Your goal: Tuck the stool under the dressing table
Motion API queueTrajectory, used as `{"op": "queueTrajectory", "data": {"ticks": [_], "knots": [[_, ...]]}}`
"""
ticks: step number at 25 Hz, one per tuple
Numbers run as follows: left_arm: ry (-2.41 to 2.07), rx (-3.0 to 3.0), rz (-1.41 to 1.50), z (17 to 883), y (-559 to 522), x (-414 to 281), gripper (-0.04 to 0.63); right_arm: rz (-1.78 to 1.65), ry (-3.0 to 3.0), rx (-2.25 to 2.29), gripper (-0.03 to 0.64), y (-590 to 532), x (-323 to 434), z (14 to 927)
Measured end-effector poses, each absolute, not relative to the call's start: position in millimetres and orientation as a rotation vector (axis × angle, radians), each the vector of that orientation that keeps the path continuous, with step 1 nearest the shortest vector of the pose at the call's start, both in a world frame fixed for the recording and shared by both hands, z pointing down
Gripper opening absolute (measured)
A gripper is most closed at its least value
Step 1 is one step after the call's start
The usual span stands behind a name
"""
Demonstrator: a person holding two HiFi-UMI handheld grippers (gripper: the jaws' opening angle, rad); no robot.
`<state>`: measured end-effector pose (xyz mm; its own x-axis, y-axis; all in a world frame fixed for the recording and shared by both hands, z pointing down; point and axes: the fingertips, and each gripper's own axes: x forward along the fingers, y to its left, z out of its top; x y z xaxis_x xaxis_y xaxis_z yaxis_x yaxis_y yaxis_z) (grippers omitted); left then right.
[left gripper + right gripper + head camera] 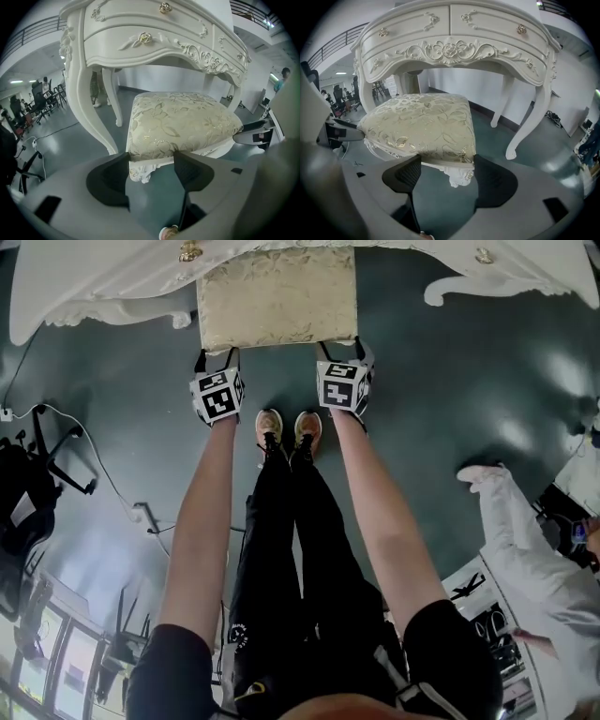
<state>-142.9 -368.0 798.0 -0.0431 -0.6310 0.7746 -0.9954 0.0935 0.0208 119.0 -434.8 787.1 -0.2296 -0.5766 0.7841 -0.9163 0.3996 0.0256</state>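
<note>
While the left gripper (pixel 217 357) (pixel 151 161) has its jaws clamped on one near corner of the white carved stool (pixel 277 296) (pixel 180 122) (pixel 422 124) with a cream floral cushion, the right gripper (pixel 342 348) (pixel 447 168) clamps the other. Beyond both pairs of jaws, the seat's far end sits beneath the white ornate dressing table (pixel 94 277) (pixel 140 28) (pixel 454 37) with gold rose knobs.

Head view looked steeply down on the stool (pixel 277 296) from behind its near edge. Gripper views sat close at that edge's two corners, facing across the seat toward the dressing table (pixel 154 51); all three shared the stool.
</note>
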Motion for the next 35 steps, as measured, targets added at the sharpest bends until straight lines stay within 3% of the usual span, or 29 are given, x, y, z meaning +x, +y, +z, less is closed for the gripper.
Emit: {"op": "queueTrajectory", "data": {"ticks": [22, 29, 35], "knots": [[-1.898, 1.64, 0.626, 792.2, -492.4, -161.6, 0.295, 0.535, -1.995, 1.404, 0.37, -564.2, 101.1, 788.0], [-1.951, 1.656, 0.588, 791.1, -520.1, -161.1, 0.297, 0.505, -2.018, 1.443, 0.299, -592.8, 95.3, 789.6], [-2.024, 1.662, 0.559, 790.9, -522.8, -162.0, 0.296, 0.466, -2.058, 1.444, 0.301, -596.2, 94.0, 789.3]]}}
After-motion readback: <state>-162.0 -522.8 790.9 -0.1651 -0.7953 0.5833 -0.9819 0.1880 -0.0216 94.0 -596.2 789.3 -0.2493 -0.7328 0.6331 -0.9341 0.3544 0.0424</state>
